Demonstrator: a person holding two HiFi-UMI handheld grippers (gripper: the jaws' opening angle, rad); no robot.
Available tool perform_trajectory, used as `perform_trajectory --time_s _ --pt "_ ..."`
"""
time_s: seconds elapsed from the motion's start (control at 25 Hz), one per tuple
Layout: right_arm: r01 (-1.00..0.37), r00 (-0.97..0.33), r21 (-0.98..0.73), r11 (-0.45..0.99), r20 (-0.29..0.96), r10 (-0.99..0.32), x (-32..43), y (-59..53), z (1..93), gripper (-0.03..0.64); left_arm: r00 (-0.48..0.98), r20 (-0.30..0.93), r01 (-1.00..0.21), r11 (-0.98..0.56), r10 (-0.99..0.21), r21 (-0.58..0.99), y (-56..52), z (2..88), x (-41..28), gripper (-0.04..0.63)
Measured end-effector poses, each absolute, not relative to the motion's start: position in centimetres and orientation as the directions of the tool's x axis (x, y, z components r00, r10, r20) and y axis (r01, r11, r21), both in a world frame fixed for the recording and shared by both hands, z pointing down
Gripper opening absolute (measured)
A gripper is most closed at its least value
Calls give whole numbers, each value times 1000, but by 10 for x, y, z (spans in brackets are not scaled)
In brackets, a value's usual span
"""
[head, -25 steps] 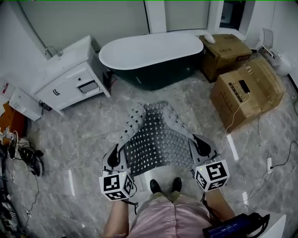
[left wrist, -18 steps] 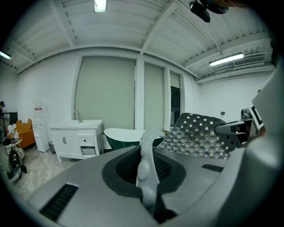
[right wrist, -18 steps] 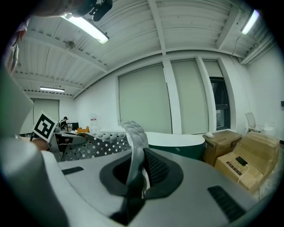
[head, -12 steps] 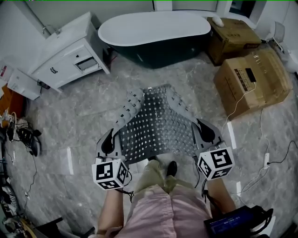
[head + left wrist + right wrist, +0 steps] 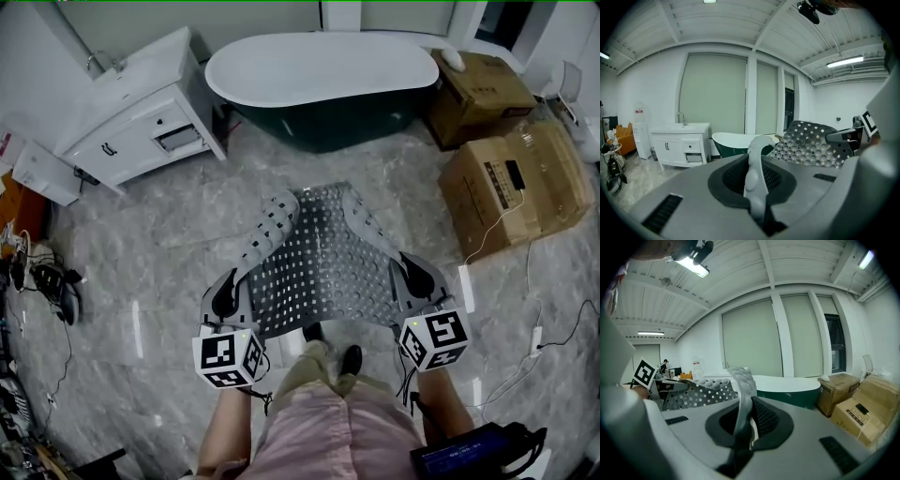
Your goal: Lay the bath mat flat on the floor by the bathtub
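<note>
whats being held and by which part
The bath mat: the left hand-held gripper pinches its left edge, the right hand-held gripper its right edge.

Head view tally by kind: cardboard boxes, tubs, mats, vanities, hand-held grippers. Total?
cardboard boxes: 2
tub: 1
mat: 1
vanity: 1
hand-held grippers: 2
Total: 7

I see my right gripper (image 5: 742, 425) with its jaws pinched on the bumpy edge of the grey perforated bath mat (image 5: 698, 393), which spreads leftward, with a white-rimmed dark bathtub (image 5: 787, 389) and cardboard boxes (image 5: 860, 413) beyond.
</note>
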State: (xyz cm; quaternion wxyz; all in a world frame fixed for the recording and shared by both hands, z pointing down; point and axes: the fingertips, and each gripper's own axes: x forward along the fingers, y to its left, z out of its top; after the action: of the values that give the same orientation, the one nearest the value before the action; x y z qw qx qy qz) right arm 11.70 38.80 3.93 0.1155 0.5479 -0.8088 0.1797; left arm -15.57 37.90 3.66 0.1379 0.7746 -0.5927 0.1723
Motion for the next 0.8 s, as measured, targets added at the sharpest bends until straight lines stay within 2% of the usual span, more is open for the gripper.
perform_trajectory --time_s 0.56,0.8 --pt "-953 -304 -101 287 316 -899 75 307 5 28 306 338 -949 -315 -890 29 283 15 -196 34" --pt "-961 -276 -88 262 323 -905 73 293 7 28 329 339 -941 -337 -881 37 261 24 -198 34"
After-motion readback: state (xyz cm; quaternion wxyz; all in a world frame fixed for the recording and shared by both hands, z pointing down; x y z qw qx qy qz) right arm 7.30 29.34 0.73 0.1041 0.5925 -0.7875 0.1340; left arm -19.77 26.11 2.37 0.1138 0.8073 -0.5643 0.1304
